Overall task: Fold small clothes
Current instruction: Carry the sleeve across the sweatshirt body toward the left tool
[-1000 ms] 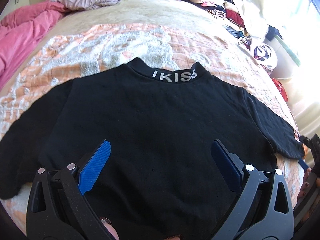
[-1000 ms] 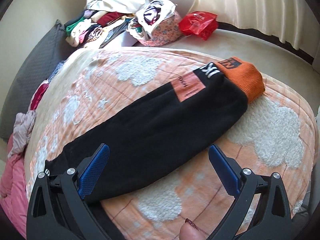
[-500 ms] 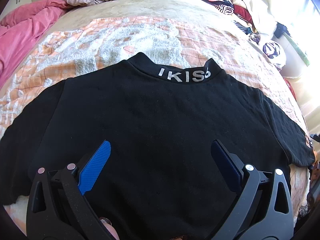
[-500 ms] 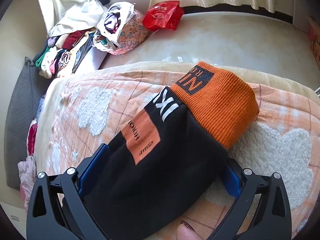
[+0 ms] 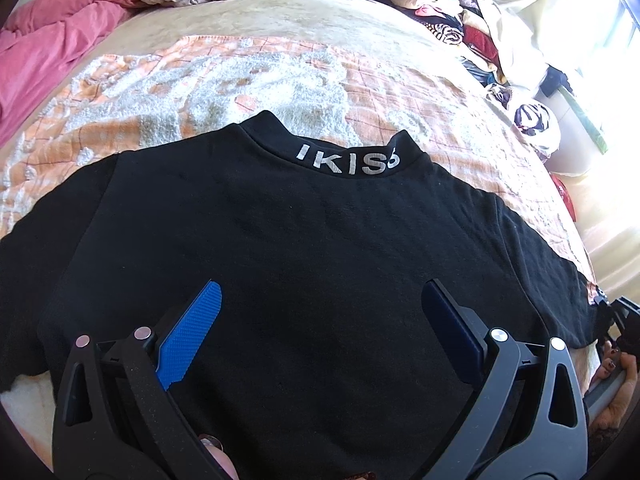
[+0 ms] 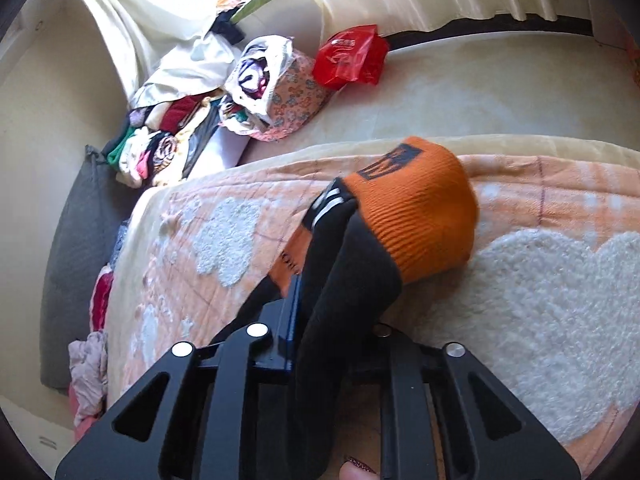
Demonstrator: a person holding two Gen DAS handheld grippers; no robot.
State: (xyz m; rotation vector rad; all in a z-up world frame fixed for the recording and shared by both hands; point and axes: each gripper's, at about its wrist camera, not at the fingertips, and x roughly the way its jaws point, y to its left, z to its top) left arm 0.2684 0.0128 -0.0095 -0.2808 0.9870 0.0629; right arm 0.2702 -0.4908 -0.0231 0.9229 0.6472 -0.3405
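A black sweater (image 5: 320,240) lies spread back-up on the orange-and-white blanket (image 5: 248,80), its collar (image 5: 348,162) with white lettering pointing away. My left gripper (image 5: 320,286) hovers open over the lower back, with nothing between its fingers. In the right wrist view the sweater's sleeve (image 6: 352,272) ends in an orange ribbed cuff (image 6: 420,208). My right gripper (image 6: 332,292) is closing on the black part of that sleeve just short of the cuff, bunching the cloth into a ridge. Its right finger is hidden behind the fabric.
A pink duvet (image 5: 48,48) lies at the bed's left. Piles of clothes (image 5: 452,20) and a floral bag (image 6: 280,92) line the far side by the curtain, beside a red plastic bag (image 6: 352,56). A grey pillow (image 6: 76,248) leans at the bed's head.
My right gripper moved up the sleeve toward the orange cuff and went from wide open to pinched on the black fabric. The left gripper stayed open and nearly still.
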